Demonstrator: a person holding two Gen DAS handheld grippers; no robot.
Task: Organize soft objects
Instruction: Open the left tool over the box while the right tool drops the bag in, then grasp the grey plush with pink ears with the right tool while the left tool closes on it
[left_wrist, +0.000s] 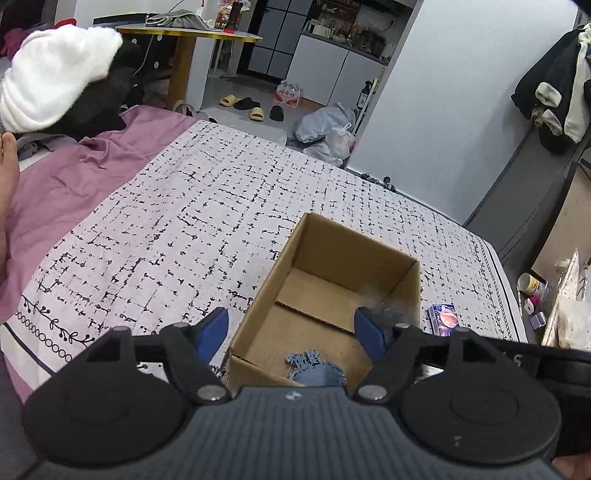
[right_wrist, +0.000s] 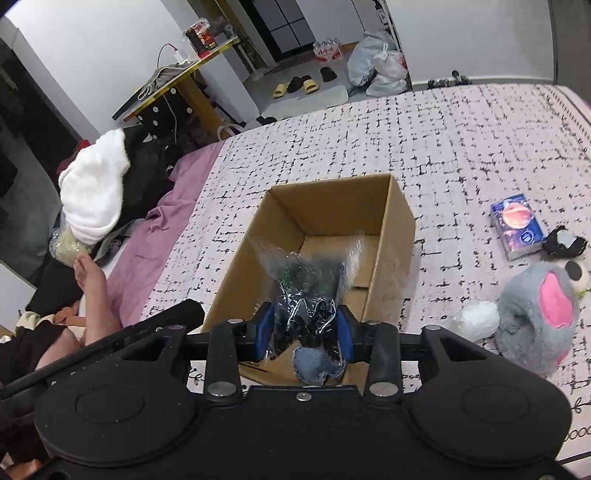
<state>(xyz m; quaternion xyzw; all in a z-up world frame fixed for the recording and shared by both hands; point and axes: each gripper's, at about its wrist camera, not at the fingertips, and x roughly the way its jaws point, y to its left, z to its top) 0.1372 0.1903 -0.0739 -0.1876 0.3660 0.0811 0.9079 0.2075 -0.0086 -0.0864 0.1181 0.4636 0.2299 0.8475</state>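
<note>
An open cardboard box sits on the patterned bedspread. A blue denim piece lies in its near end. My left gripper is open and empty over the box's near edge. My right gripper is shut on a crinkly clear plastic bag with dark soft contents, held over the box opening. A grey plush with a pink ear lies on the bed to the right of the box.
A small blue tissue pack lies right of the box, with a small black item beside it. A purple sheet, a pile of white and dark clothes and a person's bare foot are at the left.
</note>
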